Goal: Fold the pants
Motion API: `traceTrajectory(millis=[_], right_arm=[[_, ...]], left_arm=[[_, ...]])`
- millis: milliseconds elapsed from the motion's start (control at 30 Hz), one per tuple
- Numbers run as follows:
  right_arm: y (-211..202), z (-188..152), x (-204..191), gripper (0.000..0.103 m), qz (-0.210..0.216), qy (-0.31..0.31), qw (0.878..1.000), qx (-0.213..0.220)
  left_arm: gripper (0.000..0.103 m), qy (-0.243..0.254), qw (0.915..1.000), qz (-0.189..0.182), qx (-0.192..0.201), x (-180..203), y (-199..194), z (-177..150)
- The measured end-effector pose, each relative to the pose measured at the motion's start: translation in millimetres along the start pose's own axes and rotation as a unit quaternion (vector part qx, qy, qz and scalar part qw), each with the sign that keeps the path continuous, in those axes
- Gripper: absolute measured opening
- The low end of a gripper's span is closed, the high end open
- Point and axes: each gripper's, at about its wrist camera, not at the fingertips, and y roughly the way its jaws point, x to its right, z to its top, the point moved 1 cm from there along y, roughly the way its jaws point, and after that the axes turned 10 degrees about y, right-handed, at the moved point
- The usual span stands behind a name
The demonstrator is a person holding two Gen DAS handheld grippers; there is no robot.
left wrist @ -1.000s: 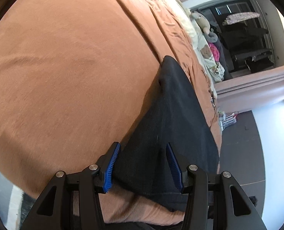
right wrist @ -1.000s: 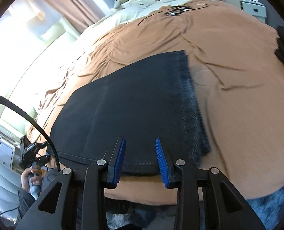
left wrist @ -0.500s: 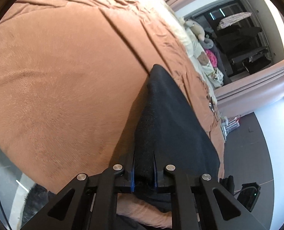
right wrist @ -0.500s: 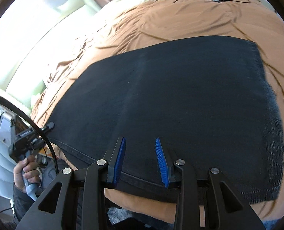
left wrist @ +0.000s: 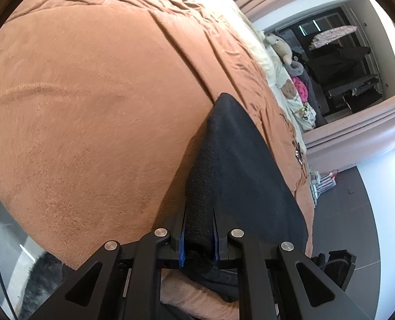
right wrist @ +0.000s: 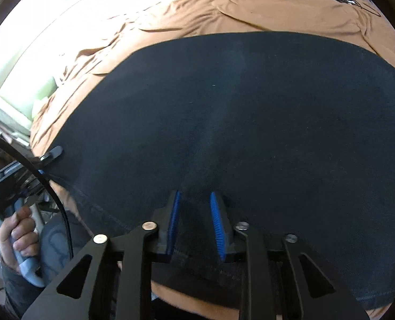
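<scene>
Black denim, the pants [right wrist: 250, 122] lie spread on the rust-brown blanket [left wrist: 90, 106] ahead of both claws. The left gripper [left wrist: 198, 229] is clamped on a raised fold at their edge. The right gripper [right wrist: 196, 221] has just been closing, its blue pads [right wrist: 174, 221] pinching up the near hem.

left gripper [left wrist: 198, 229] is clamped tight on the pants [right wrist: 237, 122], right gripper [right wrist: 196, 213] has just been closing on them, both angled down
</scene>
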Motion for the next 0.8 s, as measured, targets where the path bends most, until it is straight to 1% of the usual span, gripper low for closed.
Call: traceTrajectory(millis=[67, 200, 367, 467, 500, 567, 800], right_arm=[[4, 8, 1, 0.010, -0.004, 0.006, 1.000, -0.001], [10, 25, -1, 0.009, -0.015, 0.010, 1.000, 0.004], [23, 48, -12, 0.009, -0.025, 0.008, 1.000, 0.006], [31, 62, -16, 0.009, -0.033, 0.007, 0.999, 0.006], [30, 61, -18, 0.009, -0.036, 0.009, 0.999, 0.006], [36, 72, -19, 0.007, -0.051, 0.011, 0.999, 0.007], [50, 104, -21, 0.006, -0.087, 0.018, 0.996, 0.016]], left_arm=[[0.015, -0.005, 1.0000, 0.004, -0.007, -2, 2, 1], [0.016, -0.023, 0.9995, 0.002, -0.020, -1, 10, 4], [0.025, -0.031, 0.9991, -0.007, -0.029, -1, 14, 6], [0.026, -0.034, 0.9988, -0.010, -0.034, -1, 17, 7], [0.026, -0.033, 0.9988, -0.010, -0.035, 0, 18, 8], [0.026, -0.034, 0.9987, -0.012, -0.036, -1, 18, 9], [0.026, -0.042, 0.9982, -0.020, -0.039, -4, 21, 8]])
